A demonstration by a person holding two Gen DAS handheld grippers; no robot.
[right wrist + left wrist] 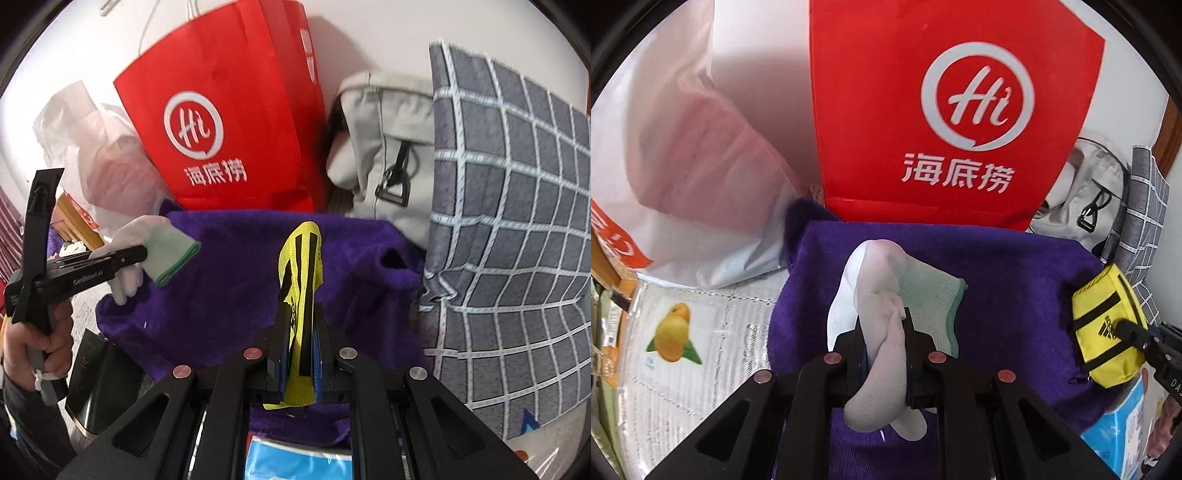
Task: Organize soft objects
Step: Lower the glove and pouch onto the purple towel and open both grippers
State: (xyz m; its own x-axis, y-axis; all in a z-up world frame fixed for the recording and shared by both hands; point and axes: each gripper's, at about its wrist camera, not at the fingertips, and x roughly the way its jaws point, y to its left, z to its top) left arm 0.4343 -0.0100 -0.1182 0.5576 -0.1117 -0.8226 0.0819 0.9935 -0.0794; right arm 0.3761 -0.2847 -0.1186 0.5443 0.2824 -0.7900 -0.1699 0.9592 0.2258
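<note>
We note the left hand-held gripper clamped on a white glove with a green-edged cuff; the glove runs between the two fingers, its cuff hanging past the tips and its finger end bunched back toward the camera. It hangs above a purple towel. In the right wrist view the same left hand-held gripper shows from the side, gripped by a person's hand, with the glove draped over its tips. The right hand-held gripper is clamped on a yellow pouch with black stripes, held edge-on between the fingers and standing up beyond them, also over the purple towel. We see the pouch at the right edge of the left wrist view, just beside the towel's right end. Behind the towel stands a red paper bag; a grey checked cushion lies to the right, a grey backpack between them.
</note>
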